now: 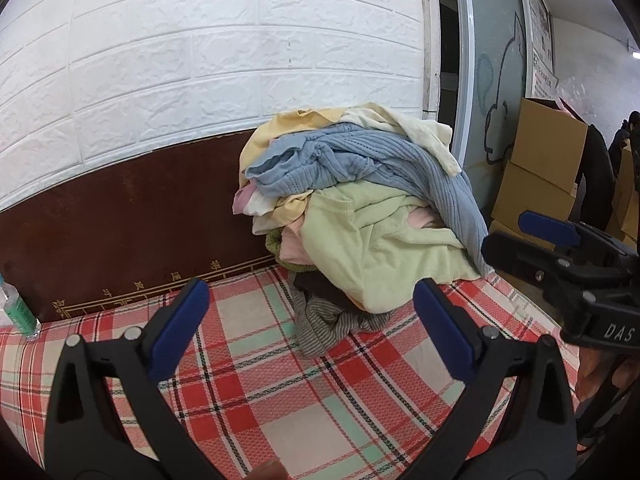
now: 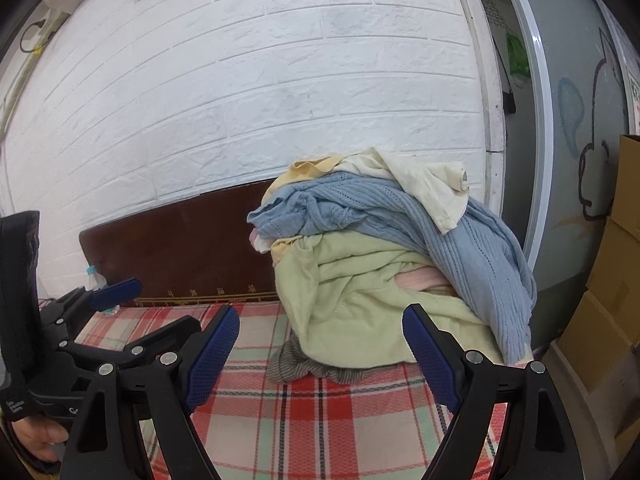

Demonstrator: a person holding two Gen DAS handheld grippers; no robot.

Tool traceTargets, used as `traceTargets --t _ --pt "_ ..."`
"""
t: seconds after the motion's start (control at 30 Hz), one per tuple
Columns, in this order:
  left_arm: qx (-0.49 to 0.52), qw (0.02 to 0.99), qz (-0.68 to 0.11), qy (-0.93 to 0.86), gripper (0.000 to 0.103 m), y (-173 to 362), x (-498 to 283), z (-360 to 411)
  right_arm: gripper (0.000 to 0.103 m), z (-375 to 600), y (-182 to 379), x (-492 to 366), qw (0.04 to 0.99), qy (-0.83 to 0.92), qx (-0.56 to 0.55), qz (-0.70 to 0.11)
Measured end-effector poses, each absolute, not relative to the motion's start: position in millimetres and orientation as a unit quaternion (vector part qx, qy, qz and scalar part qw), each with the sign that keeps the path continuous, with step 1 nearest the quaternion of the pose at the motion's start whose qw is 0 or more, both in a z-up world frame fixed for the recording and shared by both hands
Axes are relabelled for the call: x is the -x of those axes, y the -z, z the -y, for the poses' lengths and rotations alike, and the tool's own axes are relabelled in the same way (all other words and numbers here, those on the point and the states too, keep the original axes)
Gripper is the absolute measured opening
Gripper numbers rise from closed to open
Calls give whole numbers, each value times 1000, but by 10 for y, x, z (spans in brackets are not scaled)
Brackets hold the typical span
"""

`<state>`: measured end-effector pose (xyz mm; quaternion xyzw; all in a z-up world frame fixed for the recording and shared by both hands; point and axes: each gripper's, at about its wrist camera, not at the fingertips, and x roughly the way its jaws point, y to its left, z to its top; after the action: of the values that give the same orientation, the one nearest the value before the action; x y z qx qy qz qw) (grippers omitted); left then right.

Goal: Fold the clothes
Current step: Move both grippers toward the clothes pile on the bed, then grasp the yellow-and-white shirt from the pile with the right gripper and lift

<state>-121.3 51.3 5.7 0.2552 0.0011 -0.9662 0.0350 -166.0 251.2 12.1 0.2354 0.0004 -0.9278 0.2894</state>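
A pile of clothes (image 1: 360, 208) sits on the plaid bed sheet (image 1: 280, 400) against the headboard. A blue knit sweater (image 1: 360, 160) lies near the top, under cream and yellow garments. A light green garment (image 1: 380, 248) is below it, and a grey striped one (image 1: 332, 320) at the bottom. The pile also shows in the right wrist view (image 2: 392, 272). My left gripper (image 1: 312, 320) is open and empty, just short of the pile. My right gripper (image 2: 320, 340) is open and empty in front of the green garment (image 2: 352, 300). The right gripper shows at the right edge of the left wrist view (image 1: 560, 256).
A dark brown headboard (image 1: 140, 220) stands against a white brick wall (image 1: 200, 60). A clear bottle (image 1: 16, 312) stands at the far left by the headboard. Cardboard boxes (image 1: 548, 168) are stacked right of the bed beside a door.
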Motion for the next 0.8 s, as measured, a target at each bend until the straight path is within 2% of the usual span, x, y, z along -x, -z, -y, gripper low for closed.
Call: traceTargets --t 0.53,0.8 --pt "-249 47 -7 967 102 -121 1558 -403 86 -2324 -299 2230 287 930 -230 -30" --pt "-266 60 -21 962 102 -11 1780 -176 85 -2143 -498 2952 266 933 -238 -38"
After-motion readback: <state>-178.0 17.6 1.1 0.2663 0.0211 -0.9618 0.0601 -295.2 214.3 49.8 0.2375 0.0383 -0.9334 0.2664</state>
